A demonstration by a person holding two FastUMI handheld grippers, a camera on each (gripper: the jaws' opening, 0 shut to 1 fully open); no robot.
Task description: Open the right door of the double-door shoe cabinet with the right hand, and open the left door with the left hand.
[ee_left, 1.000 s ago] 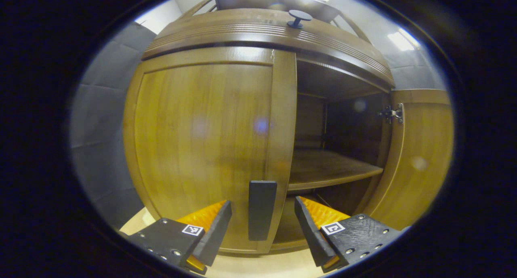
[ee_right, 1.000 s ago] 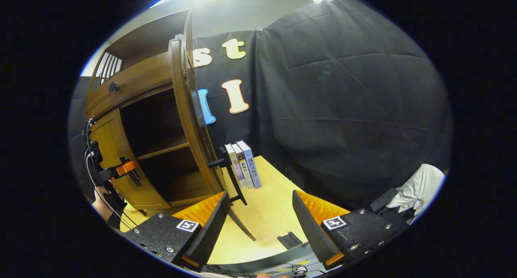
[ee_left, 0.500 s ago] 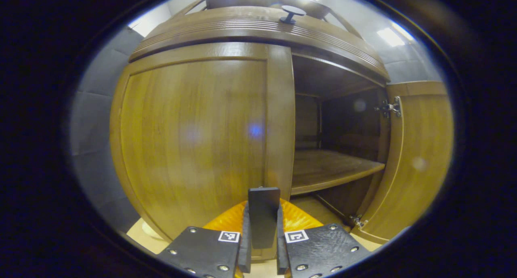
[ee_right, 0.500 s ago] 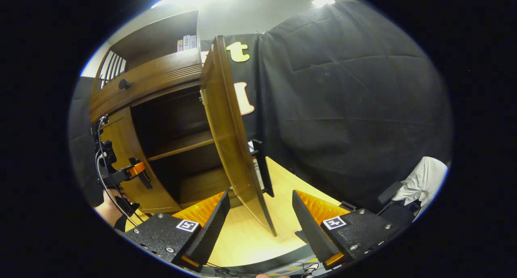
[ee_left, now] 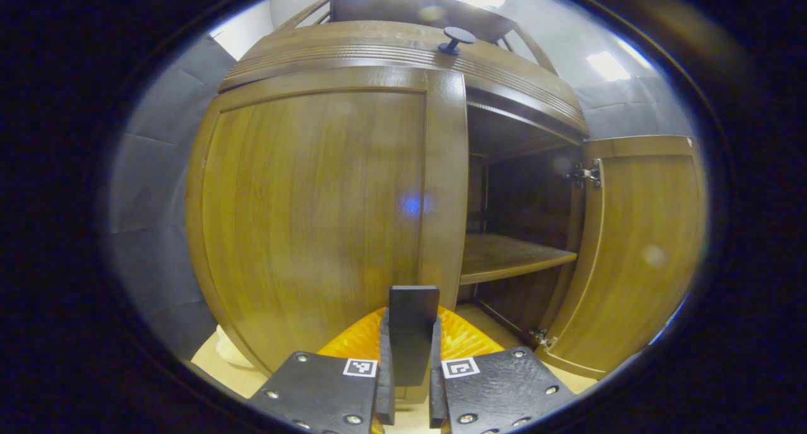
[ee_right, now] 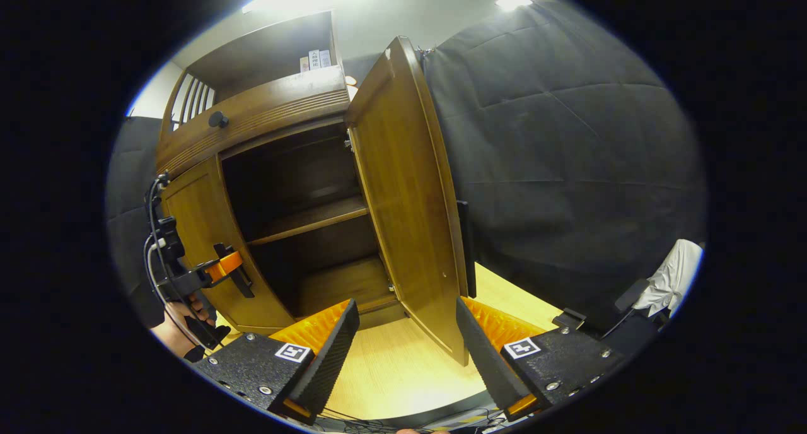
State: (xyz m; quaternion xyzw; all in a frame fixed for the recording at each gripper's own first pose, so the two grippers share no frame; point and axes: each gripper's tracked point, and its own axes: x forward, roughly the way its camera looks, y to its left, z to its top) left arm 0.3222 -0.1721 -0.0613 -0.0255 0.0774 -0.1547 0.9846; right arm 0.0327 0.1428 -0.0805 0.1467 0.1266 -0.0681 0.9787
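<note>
My left gripper (ee_left: 408, 364) is clamped on the handle (ee_left: 412, 333) of the left door (ee_left: 315, 219), which stands closed or nearly so. My right gripper (ee_right: 403, 349) hangs wide open and empty before the right door (ee_right: 410, 213), swung fully open. Inside the cabinet (ee_right: 252, 118), the shelf (ee_left: 504, 257) and floor look bare, though the back is dark.

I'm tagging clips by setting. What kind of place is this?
Probably a staged recording booth, not a home: black cloth wall behind a wooden shoe cabinet on a pale tabletop, with handheld grippers working it.
</note>
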